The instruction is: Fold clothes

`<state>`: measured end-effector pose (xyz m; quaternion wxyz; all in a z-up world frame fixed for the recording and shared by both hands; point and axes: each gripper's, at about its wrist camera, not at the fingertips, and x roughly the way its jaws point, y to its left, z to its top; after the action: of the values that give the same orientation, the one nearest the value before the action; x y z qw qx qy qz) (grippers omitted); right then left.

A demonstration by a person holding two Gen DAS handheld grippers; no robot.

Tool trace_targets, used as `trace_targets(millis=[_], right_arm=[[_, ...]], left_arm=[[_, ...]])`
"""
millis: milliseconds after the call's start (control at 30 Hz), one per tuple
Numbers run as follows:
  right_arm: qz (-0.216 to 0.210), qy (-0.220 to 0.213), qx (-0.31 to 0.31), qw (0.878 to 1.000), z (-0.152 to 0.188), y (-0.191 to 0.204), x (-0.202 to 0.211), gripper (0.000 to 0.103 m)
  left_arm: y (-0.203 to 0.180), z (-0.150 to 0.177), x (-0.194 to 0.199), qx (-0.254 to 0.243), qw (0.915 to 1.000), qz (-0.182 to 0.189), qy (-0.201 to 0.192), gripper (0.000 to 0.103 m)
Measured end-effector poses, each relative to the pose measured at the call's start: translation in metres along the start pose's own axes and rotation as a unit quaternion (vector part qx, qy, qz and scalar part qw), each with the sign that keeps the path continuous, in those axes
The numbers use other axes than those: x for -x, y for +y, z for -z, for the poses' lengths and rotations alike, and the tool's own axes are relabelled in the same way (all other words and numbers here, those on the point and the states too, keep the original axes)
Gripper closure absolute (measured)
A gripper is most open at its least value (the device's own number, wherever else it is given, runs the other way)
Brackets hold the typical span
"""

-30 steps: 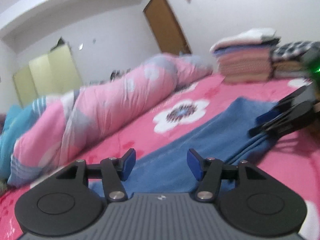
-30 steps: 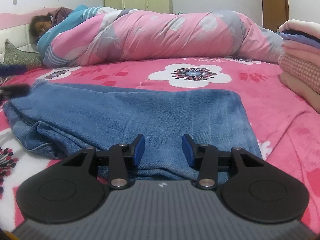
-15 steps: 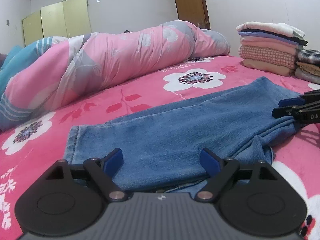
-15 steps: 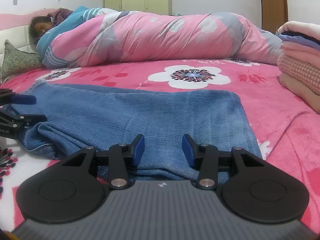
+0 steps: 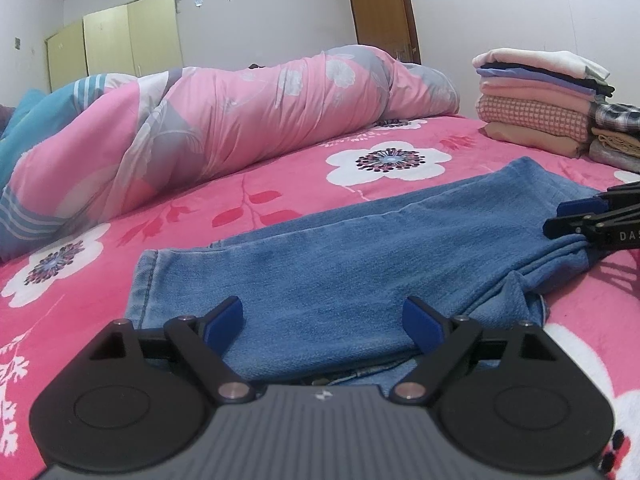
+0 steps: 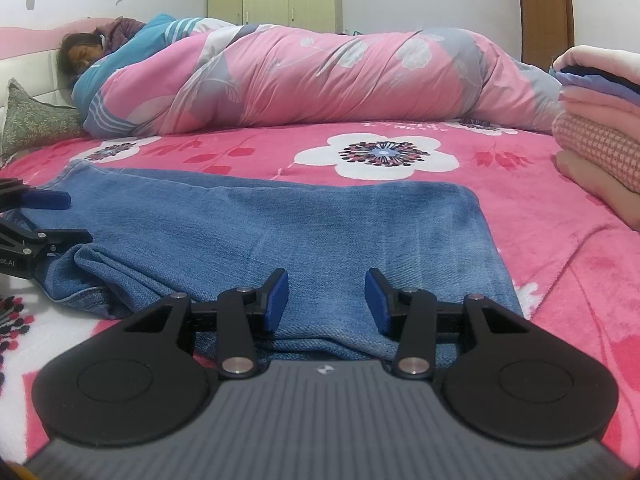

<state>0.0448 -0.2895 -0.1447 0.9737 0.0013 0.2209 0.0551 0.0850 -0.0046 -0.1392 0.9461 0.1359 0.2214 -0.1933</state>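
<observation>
Folded blue jeans (image 5: pixel 360 256) lie flat on the pink flowered blanket (image 5: pixel 460 148). My left gripper (image 5: pixel 322 316) hovers low over the near edge at one end, jaws wide open, denim below them and nothing pinched. At the other end, my right gripper (image 6: pixel 326 296) stands partly open over the near edge of the jeans (image 6: pixel 260 232), its pads not pressing cloth. Each gripper shows in the other's view: the right gripper (image 5: pixel 564 218) at the right edge, the left gripper (image 6: pixel 64 218) at the left edge, both by a bunched fold.
A stack of folded clothes (image 5: pixel 536 112) sits at the right, also close on the right in the right wrist view (image 6: pixel 600 128). A person (image 6: pixel 84 56) lies under a pink quilt (image 6: pixel 320 84) along the far side of the bed. Wardrobe (image 5: pixel 116 48) and door (image 5: pixel 384 4) stand behind.
The left gripper rolled level, came down toward the jeans' near edge and spread its jaws wider. The right gripper stayed where it was.
</observation>
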Motion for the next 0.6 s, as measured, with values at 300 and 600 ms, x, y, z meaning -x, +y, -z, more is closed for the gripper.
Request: trace_targets(millis=[300,600], right_arm=[[0.0,-0.002,-0.001,1.0,0.0008,0.0001,0.0006,0.061],[0.002,-0.003,-0.002,1.0,0.0014,0.0012,0.0016,0.061]], left_arm=[[-0.0009,0.0002,-0.0001,0.0,1.0,-0.002,-0.002,0.014],[-0.0011,0.0003,-0.0002,-0.001,1.0,-0.003,-0.003,0.014]])
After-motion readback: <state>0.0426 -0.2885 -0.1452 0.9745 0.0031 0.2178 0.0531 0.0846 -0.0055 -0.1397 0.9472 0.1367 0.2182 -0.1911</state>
